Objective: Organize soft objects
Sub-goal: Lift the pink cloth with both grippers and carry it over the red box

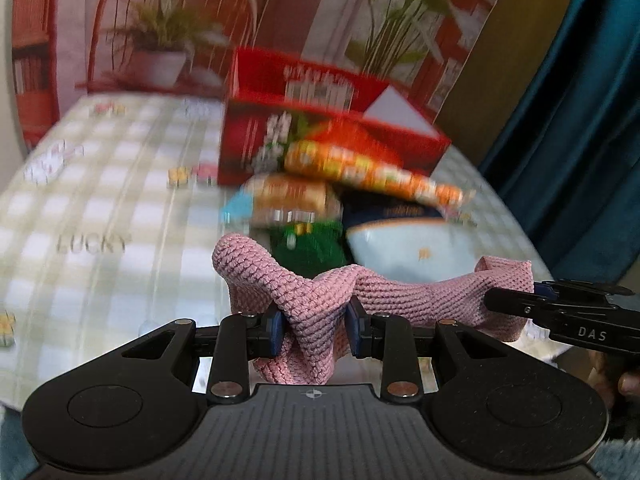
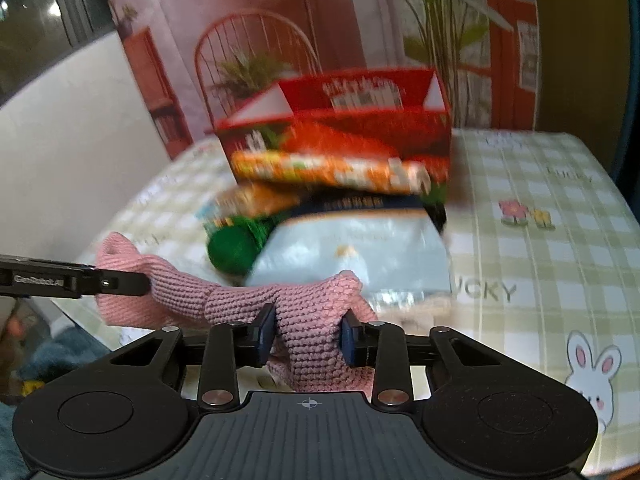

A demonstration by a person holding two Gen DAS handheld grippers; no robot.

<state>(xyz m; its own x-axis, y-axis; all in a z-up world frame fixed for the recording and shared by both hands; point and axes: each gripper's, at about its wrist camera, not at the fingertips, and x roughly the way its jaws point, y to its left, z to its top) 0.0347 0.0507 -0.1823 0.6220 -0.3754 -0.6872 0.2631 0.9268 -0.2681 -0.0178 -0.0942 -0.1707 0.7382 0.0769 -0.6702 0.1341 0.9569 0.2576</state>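
- A pink knit cloth is held stretched between the two grippers, above the near edge of the table.
- The left gripper is closed on one bunched end of the cloth; the fabric is pinched between its blue pads and hangs a little below them.
- The right gripper is closed on the other end of the cloth, with folds pressed between its blue pads.
- In the left view, the right gripper is seen from the side at the right edge, with its jaws clamped on the cloth's far end.
- In the right view, the left gripper is seen at the left edge, gripping the cloth likewise.
- Beyond the cloth, a pile of soft packets is seen on the table: a pale blue bag, a green knit item just beside it, and an orange packet on top. Details are blurred.
- A red box stands open behind the pile, touching or nearly touching it; which cannot be told.
- The table is covered with a green-and-white checked cloth printed with rabbits and the word "LUCKY".
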